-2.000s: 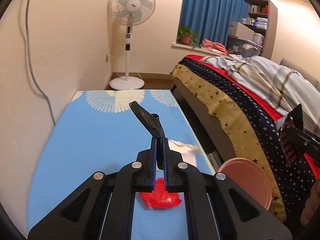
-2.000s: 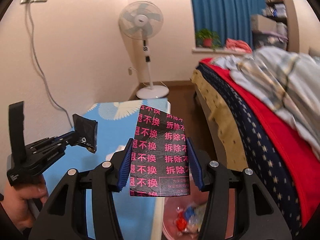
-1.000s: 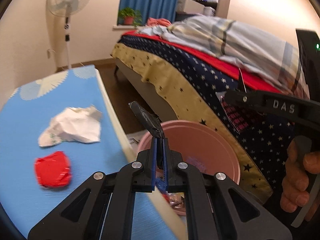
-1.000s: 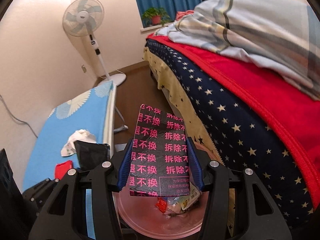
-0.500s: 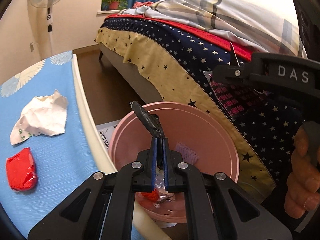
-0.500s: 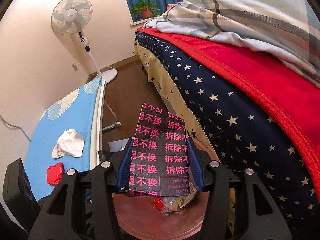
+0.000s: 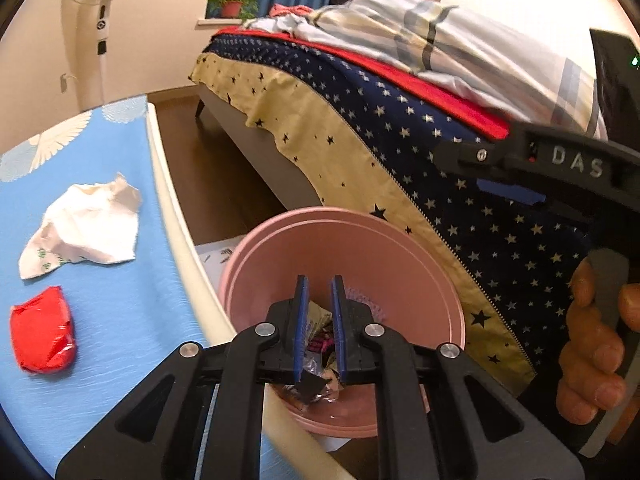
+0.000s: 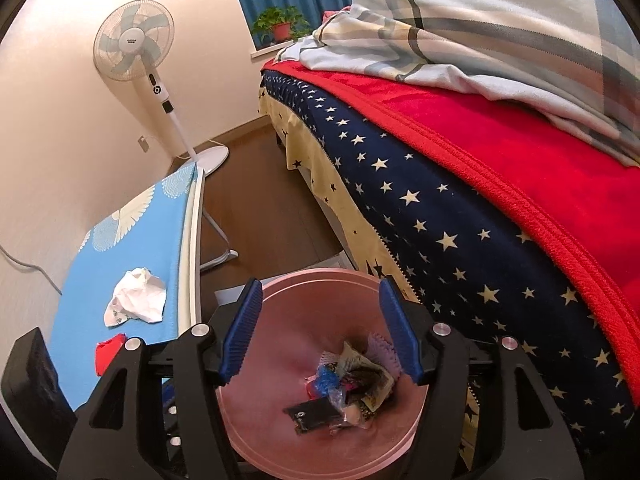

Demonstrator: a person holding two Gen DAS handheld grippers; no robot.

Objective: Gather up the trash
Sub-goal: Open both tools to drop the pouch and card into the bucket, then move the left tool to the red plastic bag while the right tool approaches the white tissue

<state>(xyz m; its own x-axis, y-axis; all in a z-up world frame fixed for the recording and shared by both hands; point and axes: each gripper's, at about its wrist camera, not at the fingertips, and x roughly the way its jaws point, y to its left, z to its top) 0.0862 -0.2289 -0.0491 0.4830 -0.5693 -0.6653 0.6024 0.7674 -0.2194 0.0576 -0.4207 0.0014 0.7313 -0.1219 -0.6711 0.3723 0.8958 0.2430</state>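
The left gripper (image 7: 319, 312) hangs right over the pink bin (image 7: 432, 280), its jaws parting by a narrow gap, nothing between the blue pads. A small black scrap (image 7: 308, 383) sits just below its fingertips, down among the litter. The right gripper (image 8: 320, 332) is over the same bin (image 8: 276, 420) too, jaws opening wide and empty, the bin's mouth framed between them. Inside the bin: a flat black wrapper (image 8: 314, 414) at the bottom, clear crinkled plastic, a blue scrap, bits of red and a pale lilac piece, all heaped toward the side nearest the bed (image 8: 440, 216). The print on that litter is too small to read. The right gripper's body, seen from the left wrist, carries the letters "DAS" (image 7: 576, 165), a hand (image 7: 592, 344) wrapped round its handle. On the blue board (image 7: 116, 312) beside the bin, on the side away from the bed, lie a crumpled white paper (image 7: 86, 234) and a red wrapper (image 7: 42, 330), both apart from either gripper.
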